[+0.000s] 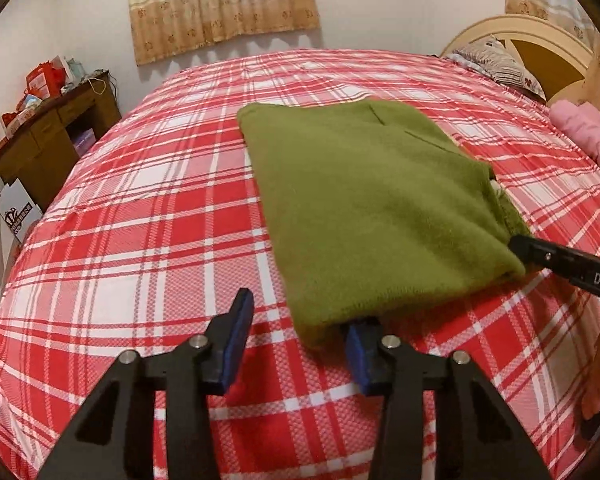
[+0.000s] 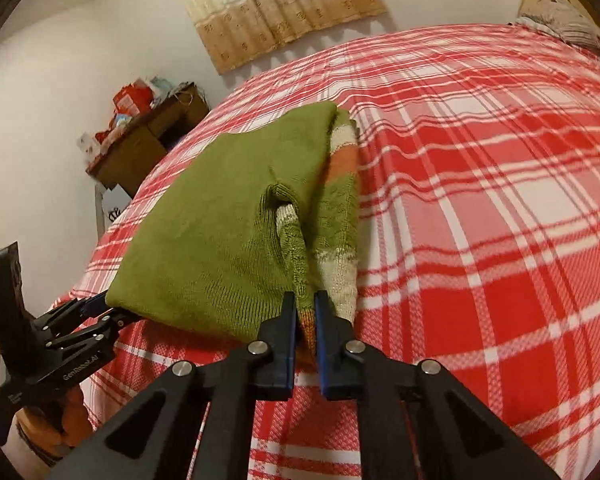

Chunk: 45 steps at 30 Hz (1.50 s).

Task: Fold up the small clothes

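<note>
The folded olive-green knitted sweater (image 1: 364,200) lies lengthwise on the red plaid bed (image 1: 140,240), stretching away from both tongs. The right tongs (image 2: 305,300) are clenched on its near right corner; the left tongs (image 1: 300,316) gape at the near left corner, one finger under the hem.

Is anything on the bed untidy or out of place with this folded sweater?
Yes. On the green sweater's right edge a striped sleeve sticks out from the fold, with one bunched strip standing up beside it; the rest lies flat.

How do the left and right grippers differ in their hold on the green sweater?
The right gripper is shut on the green sweater at its near right corner; the left gripper stands open, one finger tucked under the near left corner, the other over bare plaid bedsheet. Both have blue pads and meet the near edge.
</note>
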### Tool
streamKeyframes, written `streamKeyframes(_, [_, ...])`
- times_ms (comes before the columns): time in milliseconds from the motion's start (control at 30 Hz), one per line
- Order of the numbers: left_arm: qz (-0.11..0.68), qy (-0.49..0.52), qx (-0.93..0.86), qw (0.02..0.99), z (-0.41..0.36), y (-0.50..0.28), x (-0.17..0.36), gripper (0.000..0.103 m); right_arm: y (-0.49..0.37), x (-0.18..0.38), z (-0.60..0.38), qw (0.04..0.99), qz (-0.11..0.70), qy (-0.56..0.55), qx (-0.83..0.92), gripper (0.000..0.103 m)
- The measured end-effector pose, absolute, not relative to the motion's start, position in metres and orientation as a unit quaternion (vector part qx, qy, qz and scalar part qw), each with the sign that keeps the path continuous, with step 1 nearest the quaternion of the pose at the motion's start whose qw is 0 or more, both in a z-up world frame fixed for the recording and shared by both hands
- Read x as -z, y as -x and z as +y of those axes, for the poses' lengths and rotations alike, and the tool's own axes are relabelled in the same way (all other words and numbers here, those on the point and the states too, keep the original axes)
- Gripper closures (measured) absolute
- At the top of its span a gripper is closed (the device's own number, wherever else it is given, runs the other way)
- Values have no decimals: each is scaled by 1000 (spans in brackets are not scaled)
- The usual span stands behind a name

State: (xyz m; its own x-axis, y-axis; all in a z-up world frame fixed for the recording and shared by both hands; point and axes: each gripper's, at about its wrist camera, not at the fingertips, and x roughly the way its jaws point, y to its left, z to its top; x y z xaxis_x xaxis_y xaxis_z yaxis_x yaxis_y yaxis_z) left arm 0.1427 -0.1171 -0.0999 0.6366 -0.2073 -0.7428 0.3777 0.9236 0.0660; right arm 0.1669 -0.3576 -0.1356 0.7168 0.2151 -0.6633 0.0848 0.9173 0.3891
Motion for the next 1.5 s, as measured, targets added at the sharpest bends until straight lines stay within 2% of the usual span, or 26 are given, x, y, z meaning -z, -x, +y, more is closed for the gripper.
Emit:
streamKeyframes(167, [382,-94,181,902,-92,-128,86,55,-157,131,-360,902,393,-175,-26,94])
streamKeyframes(200, [380,-83,183,903,-83,-128,82,55,-153,130,-361,899,400,-175,-22,90])
streamKeyframes(267, [358,-70,176,914,-71,-129,71,55,-145,124,-367,897,404,-177,-11,89])
streamKeyframes(367, [330,-56,154,930,-66,-141,60,55,-138,97,-364,918,372,-136,7,86])
streamKeyframes(533, [349,-43,121,928,-89,-188,65,55,-178,60,-343,942,326,-82,-16,86])
streamKeyframes(667, [358,-51,119,925,-114,-204,80,56,-222,73,-326,938,341,-58,-31,86])
streamKeyframes(800, [345,-90,111,928,-128,-200,96,57,-256,112,-333,923,382,-46,11,85])
streamKeyframes(833, [338,-97,113,929,-128,-198,97,56,-257,119,-345,922,379,-73,15,70])
streamKeyframes(867, [333,-107,112,930,-129,-196,98,56,-257,125,-359,920,376,-112,20,60])
streamKeyframes(900, [327,-117,115,931,-129,-196,98,55,-256,129,-366,916,377,-132,25,42])
streamKeyframes(933, [325,-124,115,931,-129,-195,97,53,-256,134,-375,910,381,-161,23,35])
streamKeyframes(1067, [322,-106,134,931,-116,-199,81,42,-241,129,-397,901,361,-240,-12,35])
streamKeyframes(1167, [319,-45,146,935,-104,-213,67,28,-228,110,-399,917,321,-235,-29,34])
streamKeyframes(1333, [347,25,166,923,-106,-258,66,26,-249,113,-388,914,352,-196,-41,34])
streamKeyframes(1500, [442,116,195,868,-111,-289,117,26,-271,144,-392,891,382,-237,-59,34])
